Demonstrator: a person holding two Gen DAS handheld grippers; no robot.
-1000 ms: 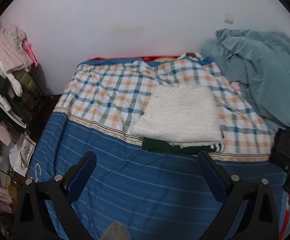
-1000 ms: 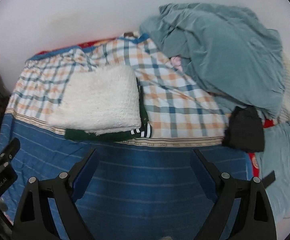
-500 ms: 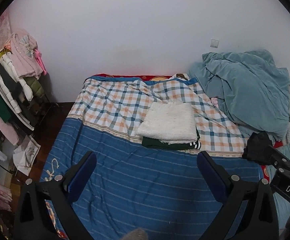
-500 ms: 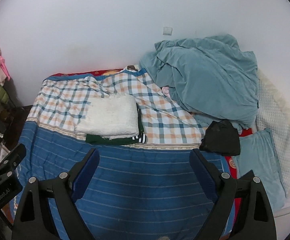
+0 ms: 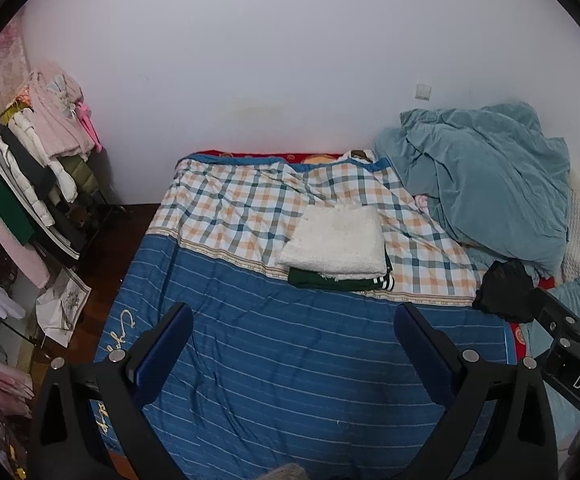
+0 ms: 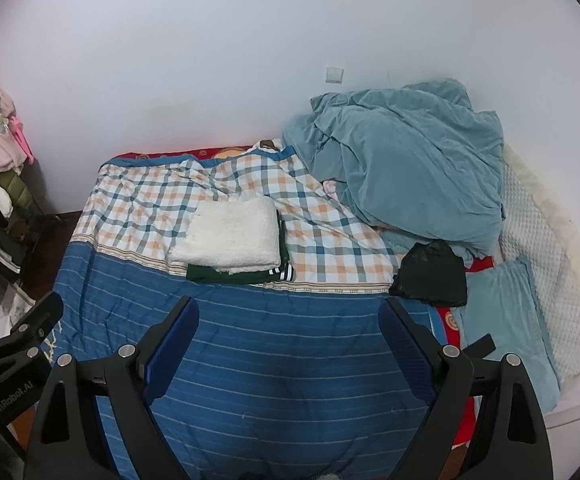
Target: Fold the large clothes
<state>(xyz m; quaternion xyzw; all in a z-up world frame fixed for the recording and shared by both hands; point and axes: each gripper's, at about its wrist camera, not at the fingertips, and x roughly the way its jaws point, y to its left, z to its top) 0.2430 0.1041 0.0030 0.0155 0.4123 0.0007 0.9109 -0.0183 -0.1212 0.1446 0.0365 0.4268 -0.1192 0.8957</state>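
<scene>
A folded white fleecy garment (image 5: pixel 336 242) (image 6: pixel 229 238) lies on top of a folded dark green garment (image 5: pixel 330 279) (image 6: pixel 233 274) with a striped cuff, in the middle of the bed. A crumpled black garment (image 5: pixel 504 294) (image 6: pixel 432 278) sits at the right side of the bed. My left gripper (image 5: pixel 294 320) hangs high above the blue striped cover, open and with nothing between its fingers. My right gripper (image 6: pixel 290 314) is likewise open and empty, well short of the stack. In the left wrist view the right gripper's body shows at the right edge.
The bed (image 5: pixel 249 344) carries a blue striped and checked cover. A heaped teal blanket (image 6: pixel 406 164) and teal pillow (image 6: pixel 506 316) fill its right side against the white wall. A clothes rack (image 5: pixel 29 184) with hanging garments stands left of the bed, over dark floor.
Both grippers have risen and drawn back from the bed. The folded stack now looks smaller and farther off, and more of the wall, rack and pillow has come into view.
</scene>
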